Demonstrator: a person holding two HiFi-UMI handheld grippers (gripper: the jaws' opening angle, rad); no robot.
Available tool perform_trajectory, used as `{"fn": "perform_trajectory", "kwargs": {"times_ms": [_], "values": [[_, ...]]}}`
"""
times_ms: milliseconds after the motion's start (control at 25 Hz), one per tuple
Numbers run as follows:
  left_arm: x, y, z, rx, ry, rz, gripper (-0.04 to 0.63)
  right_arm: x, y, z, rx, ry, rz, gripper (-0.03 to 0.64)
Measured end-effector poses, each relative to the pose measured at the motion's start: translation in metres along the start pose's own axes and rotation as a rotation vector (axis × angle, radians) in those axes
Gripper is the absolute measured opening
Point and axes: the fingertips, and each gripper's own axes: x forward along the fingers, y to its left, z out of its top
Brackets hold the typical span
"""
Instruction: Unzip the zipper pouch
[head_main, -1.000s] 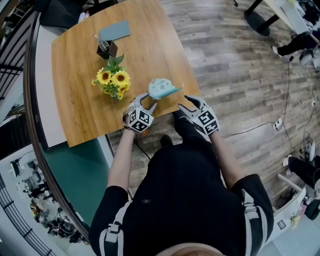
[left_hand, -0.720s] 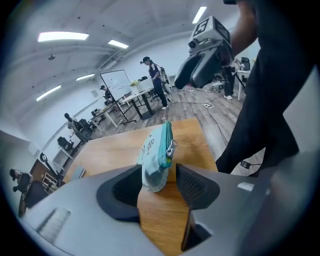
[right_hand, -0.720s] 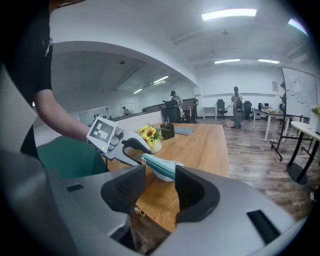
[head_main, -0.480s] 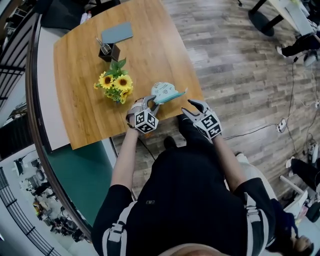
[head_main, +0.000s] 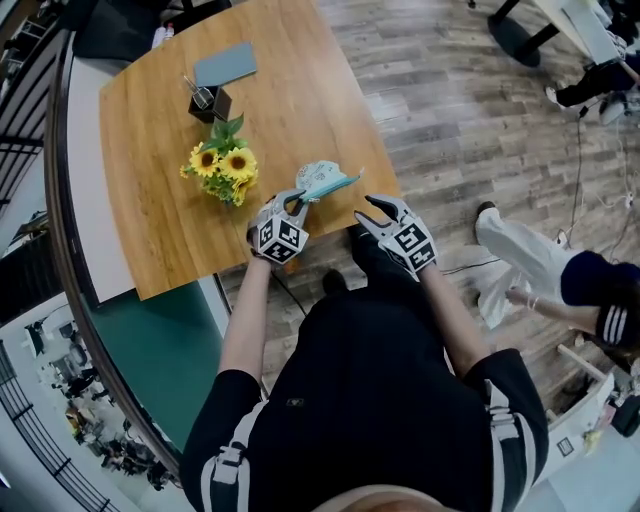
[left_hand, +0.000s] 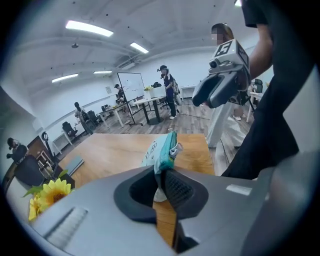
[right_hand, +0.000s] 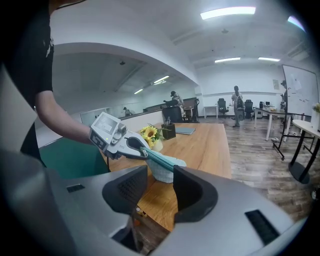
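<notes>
A light teal zipper pouch (head_main: 322, 181) rests near the front right corner of the wooden table (head_main: 160, 220), with its zipper edge up. My left gripper (head_main: 296, 203) has just been closing and is now shut on the pouch's near end (left_hand: 161, 159); the metal zipper pull (left_hand: 175, 148) sticks out just beyond the pads. My right gripper (head_main: 368, 213) hovers off the table's corner, a little to the right of the pouch. It is open, though its jaws have narrowed slightly, and nothing lies between them. In the right gripper view the pouch (right_hand: 165, 166) is just ahead of my right gripper (right_hand: 160, 186).
A bunch of sunflowers (head_main: 222, 166) stands left of the pouch. Behind it are a black pen holder (head_main: 211, 100) and a grey notebook (head_main: 225, 63). The table's front edge (head_main: 300, 262) is right under my grippers. A person's legs (head_main: 540, 268) cross the wooden floor at right.
The left gripper's jaws, open beside the pouch a second ago, have closed on its near end. The right gripper stayed put. A person's legs have entered at the right.
</notes>
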Motion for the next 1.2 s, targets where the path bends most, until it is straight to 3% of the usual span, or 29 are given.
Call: {"fn": "perform_trajectory", "kwargs": {"times_ms": [720,1000,1200], "values": [[-0.062,-0.036,0.038,-0.115,-0.098,0.077,0.009,0.011,0.084,0.021,-0.039,-0.044,0.159,0.112],[-0.092,-0.056,0.044,-0.120,-0.134,0.101,0.009,0.007,0.122,0.028,0.008,-0.093,0.199,0.107],[-0.114,-0.071,0.042,-0.123,-0.146,0.127,0.008,-0.002,0.146,0.030,0.059,-0.137,0.231,0.061]]}}
